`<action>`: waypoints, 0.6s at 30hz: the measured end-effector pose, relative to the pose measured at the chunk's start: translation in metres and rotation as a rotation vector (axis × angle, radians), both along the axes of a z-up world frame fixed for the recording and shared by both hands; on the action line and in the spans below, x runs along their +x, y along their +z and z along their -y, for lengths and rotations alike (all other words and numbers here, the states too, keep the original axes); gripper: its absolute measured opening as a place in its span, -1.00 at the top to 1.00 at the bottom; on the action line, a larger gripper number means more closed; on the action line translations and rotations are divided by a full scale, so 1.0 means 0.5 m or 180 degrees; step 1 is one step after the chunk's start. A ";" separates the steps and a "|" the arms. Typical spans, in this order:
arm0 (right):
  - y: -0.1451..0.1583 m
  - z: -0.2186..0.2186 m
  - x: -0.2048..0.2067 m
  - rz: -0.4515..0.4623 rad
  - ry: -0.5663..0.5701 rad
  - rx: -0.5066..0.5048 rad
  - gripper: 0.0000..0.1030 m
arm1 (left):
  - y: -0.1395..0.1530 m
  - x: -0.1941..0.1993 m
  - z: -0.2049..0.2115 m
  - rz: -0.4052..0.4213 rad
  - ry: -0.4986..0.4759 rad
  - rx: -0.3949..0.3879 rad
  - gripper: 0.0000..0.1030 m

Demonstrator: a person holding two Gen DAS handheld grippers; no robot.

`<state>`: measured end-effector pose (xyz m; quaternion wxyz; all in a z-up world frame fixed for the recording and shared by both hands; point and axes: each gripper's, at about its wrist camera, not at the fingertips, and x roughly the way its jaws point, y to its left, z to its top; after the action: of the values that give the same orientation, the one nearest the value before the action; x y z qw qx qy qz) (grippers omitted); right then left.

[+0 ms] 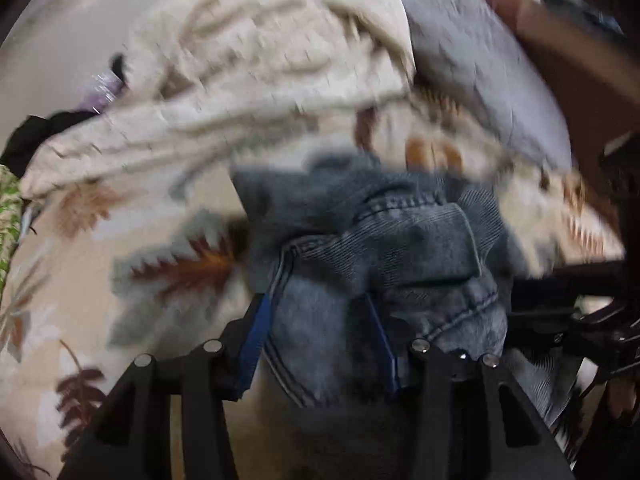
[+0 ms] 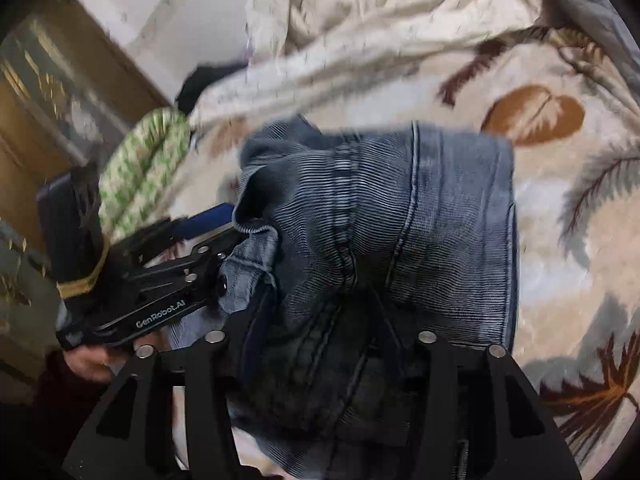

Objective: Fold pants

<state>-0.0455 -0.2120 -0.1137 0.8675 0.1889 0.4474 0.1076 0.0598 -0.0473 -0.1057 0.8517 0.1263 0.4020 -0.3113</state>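
— Where's the left wrist camera looking from?

— Right behind the left gripper (image 1: 320, 320), angled down on the bed (image 1: 80, 240), very close to the jeans (image 1: 380, 240) bunched between its fingers.

— And the right one?

— Same arrangement behind the right gripper (image 2: 320, 320), just as close, facing the jeans (image 2: 420, 208) and the bed's leaf-print blanket (image 2: 560, 220). It also catches the left gripper (image 2: 208, 236) at its left.

— What do they share?

— The jeans, the blanket (image 1: 180, 268), and the cream bedding (image 1: 260, 80) heaped towards the far edge (image 2: 380, 20).

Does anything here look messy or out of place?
Yes. The jeans hang bunched between the two grippers rather than lying flat, and behind them a cream blanket lies crumpled on the leaf-print bedspread. Nothing looks torn or spilled.
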 end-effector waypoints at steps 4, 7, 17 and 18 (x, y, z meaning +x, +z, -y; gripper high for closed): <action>-0.022 0.012 -0.011 0.0016 0.0064 0.0124 0.04 | -0.007 0.000 0.005 -0.0033 0.0037 0.0034 0.00; -0.035 0.020 -0.008 0.0007 0.0111 0.0194 0.04 | -0.013 0.005 0.003 -0.0093 0.0076 0.0024 -0.04; 0.081 0.064 -0.022 0.0457 0.0151 0.0537 -0.04 | 0.038 -0.012 -0.064 -0.0277 0.0245 -0.0322 -0.13; 0.091 0.065 -0.021 0.0529 0.0133 0.0565 -0.04 | 0.044 -0.019 -0.071 -0.0275 0.0240 -0.0352 -0.13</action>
<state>-0.0562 -0.2446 -0.0682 0.8790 0.2460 0.3666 0.1801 0.0505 -0.0119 -0.0838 0.8504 0.0502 0.4250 -0.3059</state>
